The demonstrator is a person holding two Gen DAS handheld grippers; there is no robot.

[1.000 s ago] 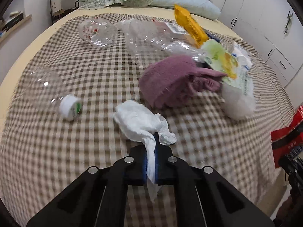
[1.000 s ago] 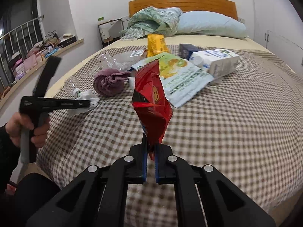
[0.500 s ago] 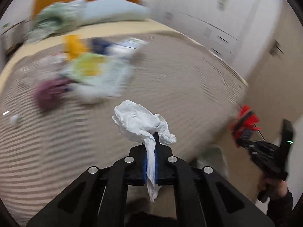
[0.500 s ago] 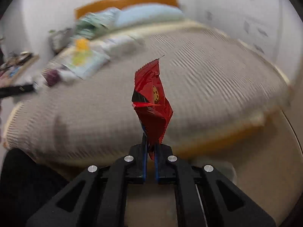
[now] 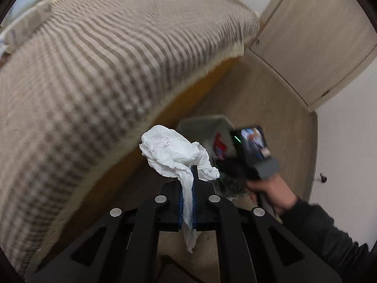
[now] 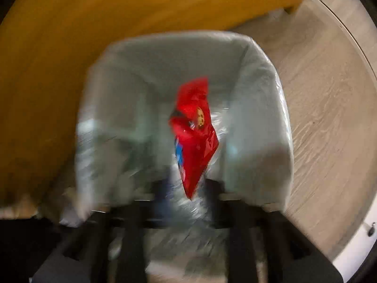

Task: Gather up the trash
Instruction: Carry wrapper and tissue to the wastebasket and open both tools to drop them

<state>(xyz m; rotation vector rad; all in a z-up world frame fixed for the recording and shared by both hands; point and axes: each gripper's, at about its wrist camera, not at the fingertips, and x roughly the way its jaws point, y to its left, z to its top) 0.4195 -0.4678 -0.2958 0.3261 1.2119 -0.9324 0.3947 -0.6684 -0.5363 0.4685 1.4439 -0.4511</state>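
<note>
My left gripper [image 5: 186,200] is shut on a crumpled white tissue [image 5: 174,153] and holds it in the air beside the bed's foot, short of the bin [image 5: 202,127]. My right gripper [image 6: 186,188] has its fingers [image 6: 162,188] spread wide; it is blurred. The red cookie wrapper [image 6: 194,132] hangs free between them, over the mouth of the bin with the pale plastic liner [image 6: 259,99]. In the left wrist view the right gripper [image 5: 249,153] and the hand holding it are at the bin, with the red wrapper [image 5: 219,146] in front.
The bed with the checked cover [image 5: 94,59] fills the left. Its orange wooden frame [image 6: 94,23] stands right behind the bin. Wooden floor [image 6: 329,129] lies to the right, with a closed door [image 5: 318,35] beyond.
Both grippers swung away from the bed down toward the bin on the floor. The right gripper opened and let go of the red wrapper. The left still holds the tissue.
</note>
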